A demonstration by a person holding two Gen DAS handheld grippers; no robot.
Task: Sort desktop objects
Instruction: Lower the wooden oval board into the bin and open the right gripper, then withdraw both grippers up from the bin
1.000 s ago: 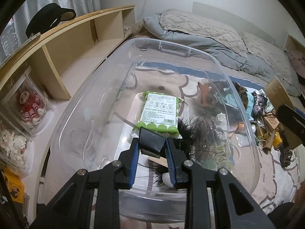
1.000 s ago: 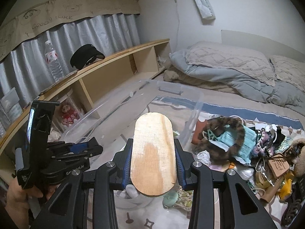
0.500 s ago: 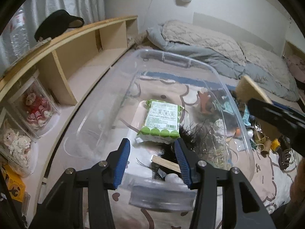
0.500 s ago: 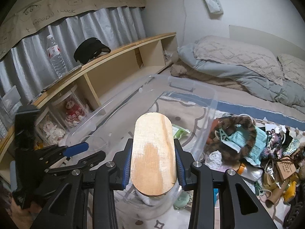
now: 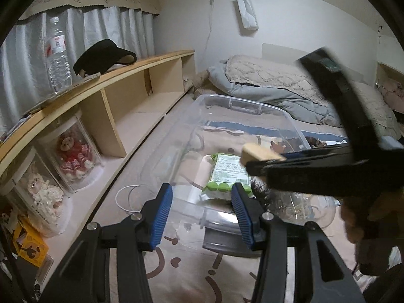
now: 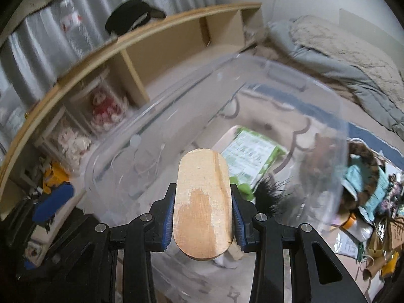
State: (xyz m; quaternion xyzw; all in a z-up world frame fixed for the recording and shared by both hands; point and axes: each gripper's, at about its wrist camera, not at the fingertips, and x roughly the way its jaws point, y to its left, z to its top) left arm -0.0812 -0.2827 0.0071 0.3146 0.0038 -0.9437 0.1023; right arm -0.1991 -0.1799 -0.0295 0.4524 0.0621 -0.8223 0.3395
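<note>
Lower centre of the right wrist view, the right hand-held gripper (image 6: 203, 217) is clamped on a wooden oval board (image 6: 203, 209) w/ rounded ends, held above the clear plastic bin (image 6: 335, 116); the bin holds a green packet (image 6: 250, 156) and a black feathery item (image 6: 270, 194), and a pile of clutter (image 6: 368, 189) at frame right lies outside it. Left wrist view adds what that one lacks: the left hand-held gripper (image 5: 202, 212), jaws apart w/ nothing between them, at bottom centre before the bin's near wall, plus a side-on look at the board's end poking over the bin from the right, and a water bottle (image 5: 57, 55) and black visor (image 5: 103, 55) sharp on the shelf (image 5: 141, 63), upper left.
</note>
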